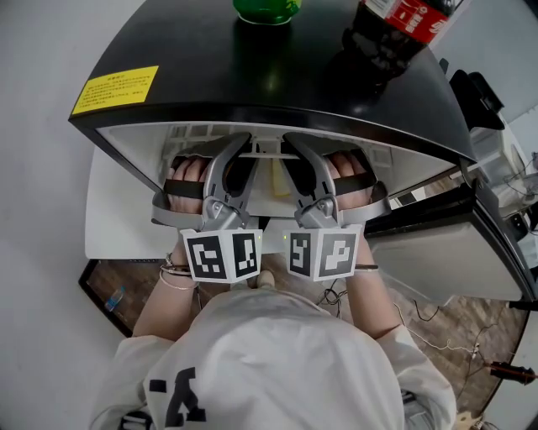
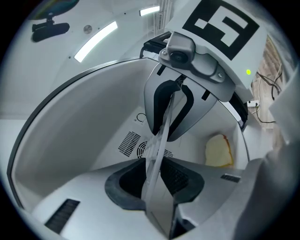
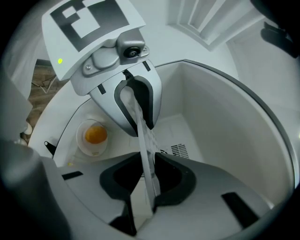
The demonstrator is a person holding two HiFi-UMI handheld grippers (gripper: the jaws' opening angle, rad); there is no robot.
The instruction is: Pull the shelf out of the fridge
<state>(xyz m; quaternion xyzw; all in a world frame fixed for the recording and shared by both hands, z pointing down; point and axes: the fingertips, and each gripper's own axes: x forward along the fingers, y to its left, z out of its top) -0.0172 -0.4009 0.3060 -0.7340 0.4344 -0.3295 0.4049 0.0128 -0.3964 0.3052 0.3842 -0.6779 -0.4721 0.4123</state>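
Now the shelf (image 2: 157,154) sits inside the open fridge (image 1: 277,76), showing as a thin white strip seen edge-on, with the vent slots of the white back wall behind it. The left gripper (image 2: 156,185) has its dark pads closed onto the shelf's front edge, and the right gripper (image 3: 147,185) clamps the same edge just beside it. Both reach into the cavity side by side, each carried by a hand: the left hand (image 1: 187,180) and the right hand (image 1: 349,176). A small clear bowl (image 3: 93,136) holding something orange stands deeper in the fridge. On the black top are a green bottle (image 1: 267,8), a cola bottle (image 1: 403,25) and a yellow sticker (image 1: 115,88).
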